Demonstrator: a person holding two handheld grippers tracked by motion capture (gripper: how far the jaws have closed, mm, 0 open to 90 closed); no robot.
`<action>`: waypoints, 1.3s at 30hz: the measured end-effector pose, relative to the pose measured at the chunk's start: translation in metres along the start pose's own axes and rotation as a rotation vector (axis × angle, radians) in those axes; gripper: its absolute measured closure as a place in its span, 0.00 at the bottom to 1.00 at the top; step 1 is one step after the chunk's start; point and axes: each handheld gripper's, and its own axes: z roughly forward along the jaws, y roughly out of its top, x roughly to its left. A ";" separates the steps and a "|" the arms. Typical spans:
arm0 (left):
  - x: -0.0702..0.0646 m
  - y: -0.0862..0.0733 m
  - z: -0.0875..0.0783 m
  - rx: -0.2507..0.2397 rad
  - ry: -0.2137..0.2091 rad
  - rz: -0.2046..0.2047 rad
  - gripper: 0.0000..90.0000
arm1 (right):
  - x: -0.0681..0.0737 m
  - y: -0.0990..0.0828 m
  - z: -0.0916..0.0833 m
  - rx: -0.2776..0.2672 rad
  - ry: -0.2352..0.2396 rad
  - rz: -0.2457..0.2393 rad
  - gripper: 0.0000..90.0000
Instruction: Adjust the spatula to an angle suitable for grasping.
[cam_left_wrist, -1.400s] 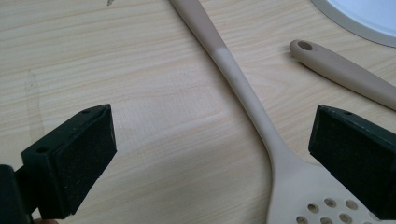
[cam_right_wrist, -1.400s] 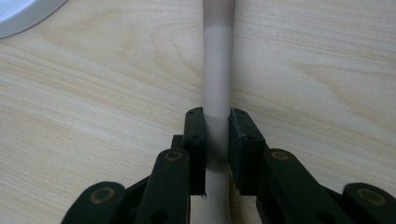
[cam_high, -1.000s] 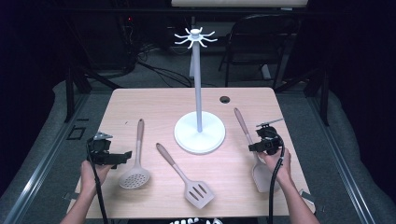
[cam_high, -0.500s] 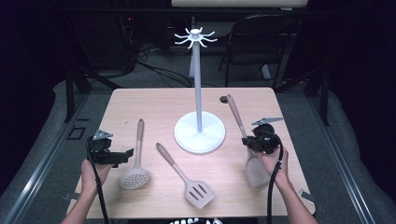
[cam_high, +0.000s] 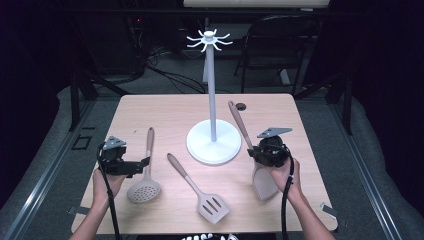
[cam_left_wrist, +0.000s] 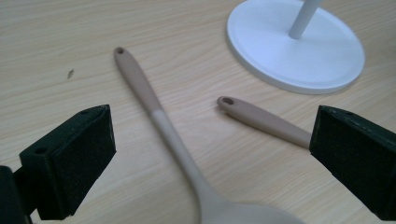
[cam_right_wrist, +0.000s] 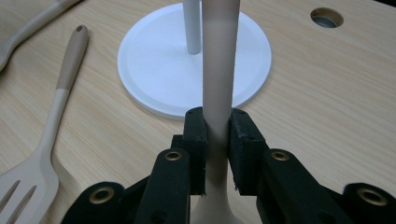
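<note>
My left claw (cam_high: 145, 162) hangs wide apart over the skimmer's handle (cam_high: 149, 145), with bare surface (cam_high: 150, 112) beyond it. The white stand (cam_high: 212, 142) blocks the middle, its pole rising tall; the slotted turner (cam_high: 197, 189) lies across the near centre. My right claw (cam_high: 252, 150), clamping a spatula (cam_high: 240, 125), sits just beside the stand's base.

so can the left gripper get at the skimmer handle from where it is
Probably yes. The left gripper has its jaws wide open right beside the skimmer, whose handle lies flat on the table between them in the left gripper view, with nothing on top of it.
</note>
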 end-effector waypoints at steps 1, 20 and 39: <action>0.000 0.000 0.000 0.000 0.000 0.000 0.00 | 0.002 0.001 0.000 -0.003 0.000 -0.008 0.87; -0.048 0.022 0.009 -0.044 -0.149 0.090 0.00 | 0.033 0.017 0.004 -0.043 -0.005 -0.101 0.87; -0.097 0.062 0.040 -0.079 -0.215 0.091 0.06 | 0.040 0.020 0.003 -0.094 0.009 -0.133 0.87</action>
